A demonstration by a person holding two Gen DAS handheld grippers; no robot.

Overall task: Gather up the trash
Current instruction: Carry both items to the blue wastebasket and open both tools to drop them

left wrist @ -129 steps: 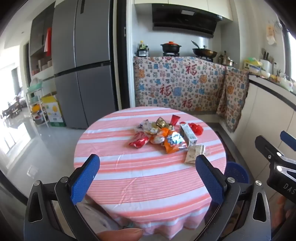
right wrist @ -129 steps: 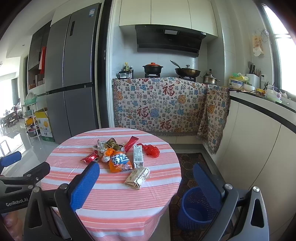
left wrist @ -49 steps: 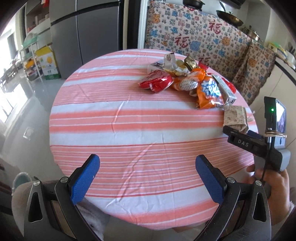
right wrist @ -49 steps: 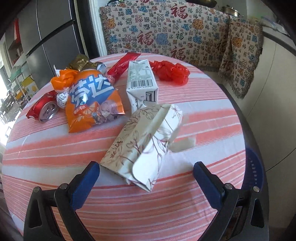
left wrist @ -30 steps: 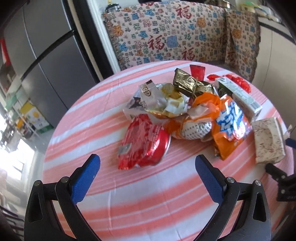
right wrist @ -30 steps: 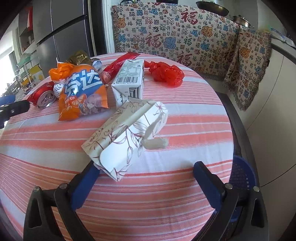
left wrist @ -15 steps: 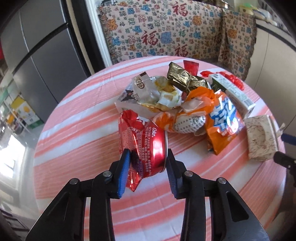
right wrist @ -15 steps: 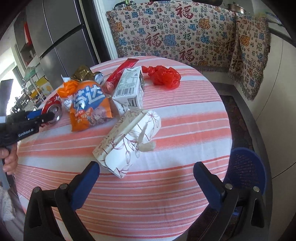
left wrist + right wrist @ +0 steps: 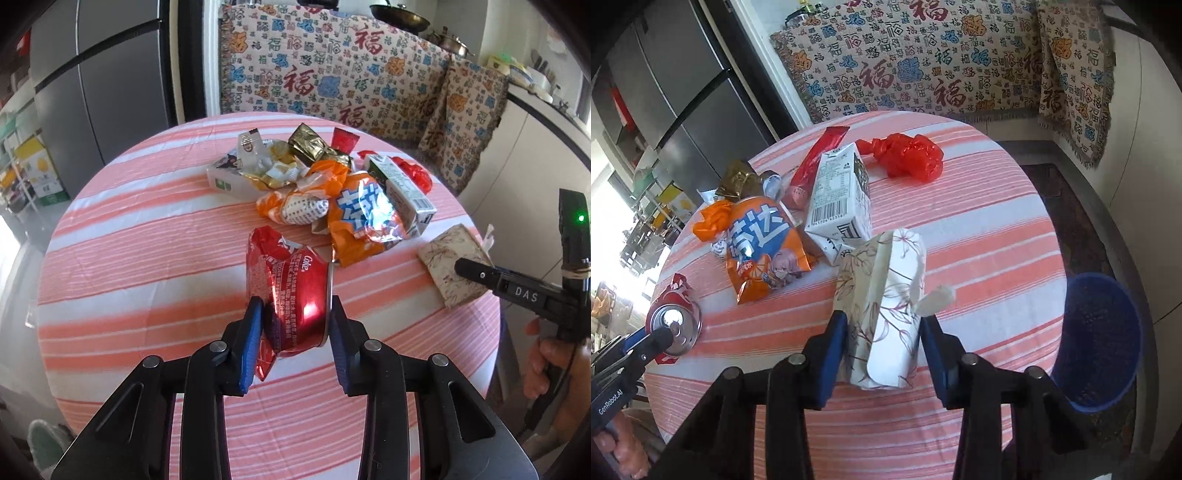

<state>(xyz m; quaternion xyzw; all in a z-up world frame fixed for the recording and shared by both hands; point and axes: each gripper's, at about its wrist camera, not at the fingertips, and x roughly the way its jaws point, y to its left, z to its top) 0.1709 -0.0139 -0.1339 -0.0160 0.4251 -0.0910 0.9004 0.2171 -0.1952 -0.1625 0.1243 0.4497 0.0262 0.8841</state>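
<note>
The left claw (image 9: 293,323) is clamped on the crushed can (image 9: 290,295); the right claw (image 9: 882,341) has just closed on the tissue pack (image 9: 882,306). Risk: the soft tissue pack slips before reaching the blue bin (image 9: 1102,343) beside the desk (image 9: 979,229).

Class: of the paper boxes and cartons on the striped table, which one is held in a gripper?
The floral tissue box, between the right gripper pads; the barcoded milk carton lies free.

A round table (image 9: 979,229) in a pink-striped cloth bears an orange snack bag (image 9: 762,245), milk carton (image 9: 840,195) and wrappers.
</note>
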